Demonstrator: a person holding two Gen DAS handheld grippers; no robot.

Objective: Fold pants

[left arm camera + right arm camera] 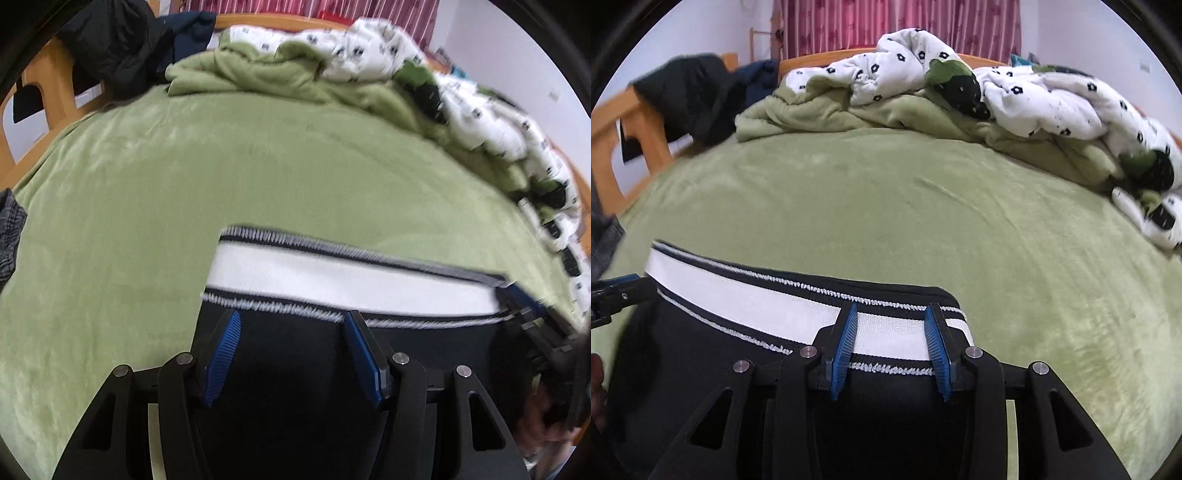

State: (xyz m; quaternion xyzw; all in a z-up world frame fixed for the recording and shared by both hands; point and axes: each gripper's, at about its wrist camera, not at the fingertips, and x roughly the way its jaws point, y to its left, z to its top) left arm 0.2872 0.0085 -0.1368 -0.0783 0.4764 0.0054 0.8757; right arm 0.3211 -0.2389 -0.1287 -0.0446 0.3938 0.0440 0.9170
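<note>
Black pants (701,369) lie waistband-up on the green bed (886,206); left tongs (291,325) and right tongs (892,317) hover wide apart, empty, likely poised at waistband (757,299) ends to grip evenly.

the left gripper (291,317) points forward and slightly down, its two black fingers spread wide with the blue ribbed pads (223,356) facing each other across a broad gap — nothing is pinched between them. the right gripper (892,310) sits in much the same pose, jaws parted, blue pads (844,349) angled inward at the tips. in the left wrist view the right gripper shows at the right edge, blurred, with a bit of the person's hand (543,417) behind it. in the right wrist view the left gripper's tip pokes in from the left edge — low and level.
</note>
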